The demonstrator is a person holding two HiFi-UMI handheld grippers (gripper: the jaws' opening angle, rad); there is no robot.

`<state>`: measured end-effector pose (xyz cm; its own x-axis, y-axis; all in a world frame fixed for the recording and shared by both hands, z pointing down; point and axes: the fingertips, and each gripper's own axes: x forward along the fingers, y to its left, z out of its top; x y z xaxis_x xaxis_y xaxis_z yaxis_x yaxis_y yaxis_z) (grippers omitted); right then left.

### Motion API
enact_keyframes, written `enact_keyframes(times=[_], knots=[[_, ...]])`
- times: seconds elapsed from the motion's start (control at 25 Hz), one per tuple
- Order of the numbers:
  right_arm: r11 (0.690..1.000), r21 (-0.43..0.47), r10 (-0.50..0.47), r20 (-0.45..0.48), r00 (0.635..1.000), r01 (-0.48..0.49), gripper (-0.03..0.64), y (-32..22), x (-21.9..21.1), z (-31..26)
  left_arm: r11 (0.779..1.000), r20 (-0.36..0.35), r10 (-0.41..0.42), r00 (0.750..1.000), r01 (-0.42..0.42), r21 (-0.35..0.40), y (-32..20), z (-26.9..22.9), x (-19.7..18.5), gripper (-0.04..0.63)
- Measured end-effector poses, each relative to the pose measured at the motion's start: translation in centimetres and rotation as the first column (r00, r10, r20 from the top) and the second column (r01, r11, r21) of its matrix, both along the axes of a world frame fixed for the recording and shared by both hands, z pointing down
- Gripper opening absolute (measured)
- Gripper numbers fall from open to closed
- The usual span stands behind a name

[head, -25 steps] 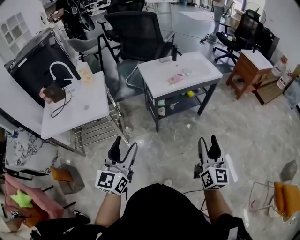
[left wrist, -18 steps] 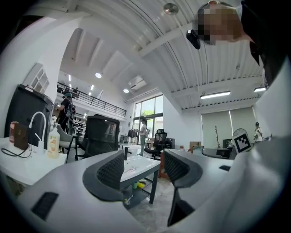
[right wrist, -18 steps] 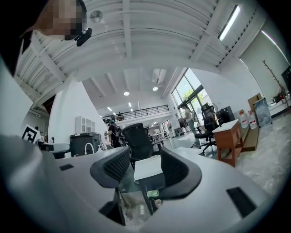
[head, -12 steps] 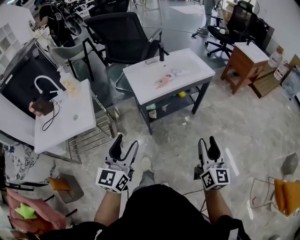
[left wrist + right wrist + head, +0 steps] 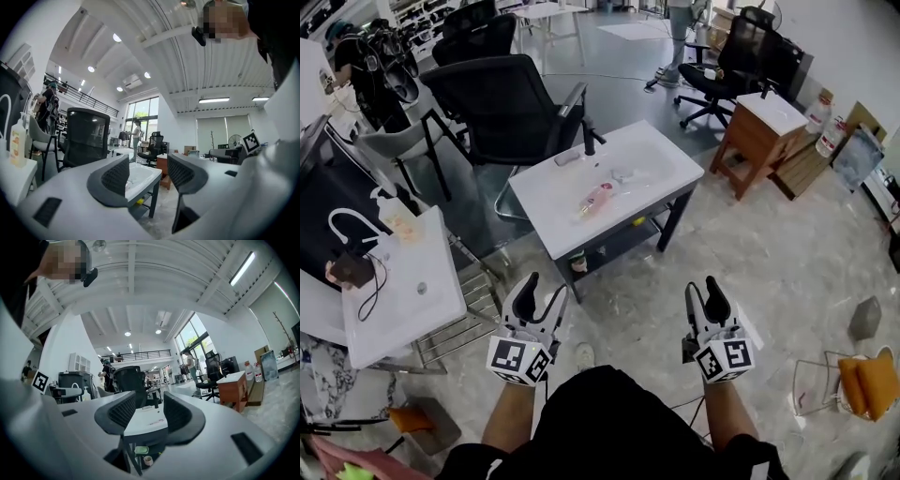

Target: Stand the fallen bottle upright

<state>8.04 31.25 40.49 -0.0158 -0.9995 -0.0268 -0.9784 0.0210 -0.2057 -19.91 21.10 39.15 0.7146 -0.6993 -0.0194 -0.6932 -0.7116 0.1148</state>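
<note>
We are not at the bottle (image 5: 594, 199) yet: it lies on its side near the middle of the white surface (image 5: 667, 167), well ahead of both grippers, so the step in hand looks to be the approach. The left gripper (image 5: 542, 291) and the right gripper (image 5: 703, 292) are held level over the floor. Each has its jaws partly apart with nothing between them, and both pairs have just been closing a little. We would do well to spread one pair again before we arrive, since the bottle's body needs room between the pads. We judge it best to come square to the near edge and reach with one gripper only. It should take the bottle across its body towards one end, tip it up about the base and let go once it stands flat, keeping clear of the black tap (image 5: 590, 138) behind it. The bottle is small in the head view, a pinkish streak. We cannot tell which end is the cap, whether it is full, or what the pale clear thing just beside it is. In both gripper views the surface shows between the jaws, but the bottle is too faint there to judge. The lower shelf (image 5: 614, 246) is mostly in shadow.
</note>
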Motion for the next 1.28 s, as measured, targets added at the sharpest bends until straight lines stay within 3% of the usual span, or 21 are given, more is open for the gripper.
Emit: enact_keyframes(times=[0.44, 0.84, 1.28], knots=[[0.997, -0.025, -0.074, -0.094, 0.993, 0.072, 0.198, -11.8, -3.5, 0.2, 0.998, 0.016, 0.068, 0.998, -0.068, -0.018, -10.8, 0.4, 0.0, 0.268], [0.994, -0.072, -0.09, -0.108, 0.99, 0.082, 0.196, -18.6, -6.1, 0.5, 0.994, 0.033, 0.104, 0.994, -0.104, -0.023, -16.7, 1.8, -1.5, 0.268], [0.977, -0.152, -0.164, -0.091, 0.982, 0.149, 0.196, -25.5, -4.4, 3.4, 0.995, 0.078, 0.084, 0.993, -0.079, -0.062, -21.7, 4.8, 1.1, 0.264]])
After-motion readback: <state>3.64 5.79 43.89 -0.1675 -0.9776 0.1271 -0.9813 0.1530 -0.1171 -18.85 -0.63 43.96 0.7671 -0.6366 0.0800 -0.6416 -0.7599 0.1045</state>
